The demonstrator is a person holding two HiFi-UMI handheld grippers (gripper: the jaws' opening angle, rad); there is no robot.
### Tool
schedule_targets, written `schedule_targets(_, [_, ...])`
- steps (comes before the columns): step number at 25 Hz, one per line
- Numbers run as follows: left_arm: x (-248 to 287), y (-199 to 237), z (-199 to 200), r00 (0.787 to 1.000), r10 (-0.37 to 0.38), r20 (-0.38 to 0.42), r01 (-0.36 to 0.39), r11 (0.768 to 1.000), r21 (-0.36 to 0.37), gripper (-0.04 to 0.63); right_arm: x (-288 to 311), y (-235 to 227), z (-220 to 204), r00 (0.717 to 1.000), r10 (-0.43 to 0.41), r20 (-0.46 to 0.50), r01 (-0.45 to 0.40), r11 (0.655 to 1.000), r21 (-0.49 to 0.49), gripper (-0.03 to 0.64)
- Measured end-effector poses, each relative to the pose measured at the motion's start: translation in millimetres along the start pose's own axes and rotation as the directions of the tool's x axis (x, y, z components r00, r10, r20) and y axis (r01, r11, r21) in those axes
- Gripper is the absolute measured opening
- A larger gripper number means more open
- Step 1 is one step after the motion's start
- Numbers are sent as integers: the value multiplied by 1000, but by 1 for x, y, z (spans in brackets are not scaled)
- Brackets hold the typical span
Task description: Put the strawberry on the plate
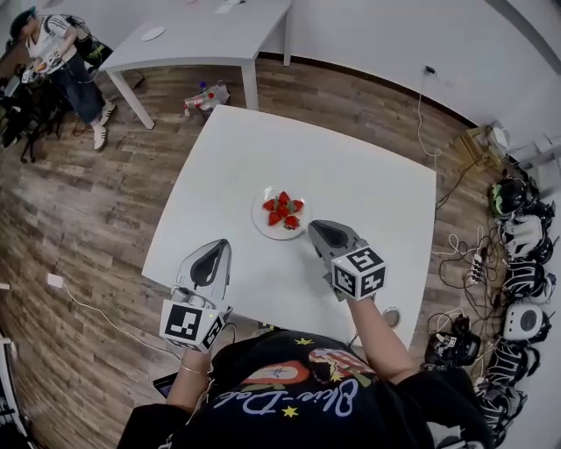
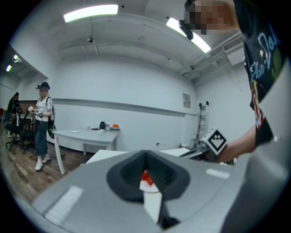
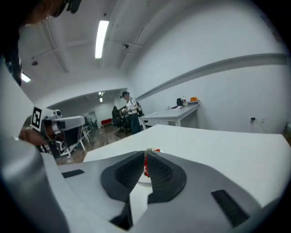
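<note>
Right gripper [image 1: 326, 233]: hand-held, jaws drawn together to a thin slit, nothing between them; hangs over the near part of the white table [image 1: 351, 180], tip towards the plate [image 1: 262, 229], marker cube [image 1: 359, 271] at its rear. Left gripper [image 1: 210, 260]: hand-held, jaws likewise closed and empty, over the near left edge of the same table, well apart from the right one. Strawberries [image 1: 282, 209]: several red fruit heaped together on the plate, touched by neither gripper; in the right gripper view a strip of red shows past the closed jaws. Plate: small, round, white, flat on the table near its middle, just beyond the right gripper. Table: square, white, plain top, carrying only the plate. Floor [image 1: 79, 202]: wood-look planks, with a white box and cable [image 1: 54, 281] at the left. Second table [image 1: 202, 35]: white, long, beyond the first, with a pale disc [image 1: 152, 33] on top and some packaging [image 1: 206, 96] on the floor beside its leg. Person [image 1: 61, 61]: standing at far left, in a cap and pale top. Row of dark and white devices with cables [image 1: 519, 254]: on the floor along the right. Walls [image 1: 394, 35]: white. Ceiling strip lights [image 2: 91, 12]: lit.
</note>
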State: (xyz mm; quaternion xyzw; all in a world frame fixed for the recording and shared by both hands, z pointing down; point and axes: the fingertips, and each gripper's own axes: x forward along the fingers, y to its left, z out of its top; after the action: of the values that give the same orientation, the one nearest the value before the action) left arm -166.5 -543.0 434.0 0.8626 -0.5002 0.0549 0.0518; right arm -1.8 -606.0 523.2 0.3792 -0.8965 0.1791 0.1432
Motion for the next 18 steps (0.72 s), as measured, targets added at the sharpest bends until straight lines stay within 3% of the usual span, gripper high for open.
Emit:
schedule_targets(6, [8,-9,4,999,-27,17,26,999,21,-12,-31,21,9,995,42,90,-46,998,50,17])
schedule_targets(18, [-1,-20,12,999,-37,14,37,999,9,-12,-39,34,5,995,49,87,-53,998,46,17])
